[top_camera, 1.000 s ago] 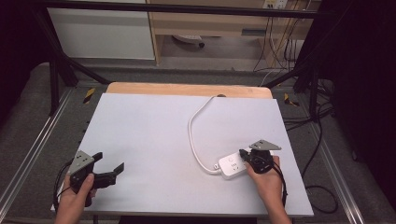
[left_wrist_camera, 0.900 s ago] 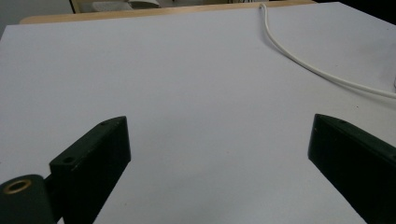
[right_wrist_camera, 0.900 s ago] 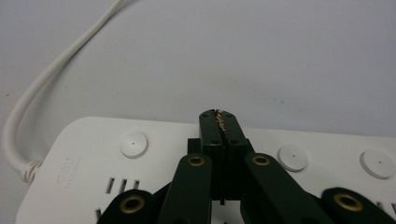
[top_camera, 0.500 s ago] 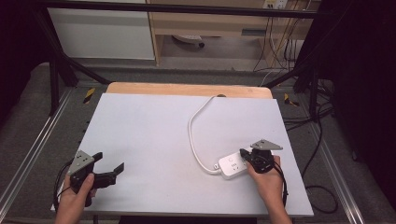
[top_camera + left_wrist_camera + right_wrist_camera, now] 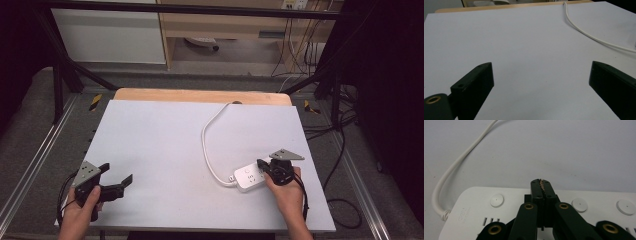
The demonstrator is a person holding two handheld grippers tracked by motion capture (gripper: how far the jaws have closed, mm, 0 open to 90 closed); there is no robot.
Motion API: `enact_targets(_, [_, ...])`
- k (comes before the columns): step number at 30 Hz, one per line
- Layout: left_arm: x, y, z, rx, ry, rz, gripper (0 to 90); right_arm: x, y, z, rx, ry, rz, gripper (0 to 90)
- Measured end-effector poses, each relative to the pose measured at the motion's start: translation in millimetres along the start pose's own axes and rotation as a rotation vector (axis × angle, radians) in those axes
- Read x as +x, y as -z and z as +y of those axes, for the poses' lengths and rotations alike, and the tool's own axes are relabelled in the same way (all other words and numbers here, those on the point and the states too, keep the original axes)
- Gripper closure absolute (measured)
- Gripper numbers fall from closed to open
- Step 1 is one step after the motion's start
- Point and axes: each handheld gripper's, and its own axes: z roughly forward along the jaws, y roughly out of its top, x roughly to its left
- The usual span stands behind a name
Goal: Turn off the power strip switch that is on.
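A white power strip (image 5: pixel 249 178) lies flat at the right front of the white table top (image 5: pixel 160 145). Its white cable (image 5: pixel 206 145) loops back toward the far edge. My right gripper (image 5: pixel 262 165) is shut with nothing between its jaws, and its tip (image 5: pixel 541 183) sits over the strip (image 5: pixel 469 212) in the row of round buttons (image 5: pixel 496 200). Whether the tip touches the strip I cannot tell. My left gripper (image 5: pixel 118 173) is held at the left front corner, wide open (image 5: pixel 541 72) over bare table, far from the strip. The cable (image 5: pixel 584 32) runs across the upper right of the left gripper view.
A wooden strip (image 5: pixel 200 95) shows along the table's far edge. Metal rails (image 5: pixel 35 165) run along both sides of the table. Dark cables (image 5: pixel 345 150) hang on the floor to the right, and a low shelf (image 5: pixel 225 30) stands behind.
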Motion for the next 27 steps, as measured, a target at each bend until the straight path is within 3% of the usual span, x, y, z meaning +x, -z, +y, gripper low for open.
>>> enact_targets(27, [1.1,0.7,0.1,-0.003,0.002,0.002,5.6,0.1,0.3,1.2,-0.003,-0.007,0.006,90.0])
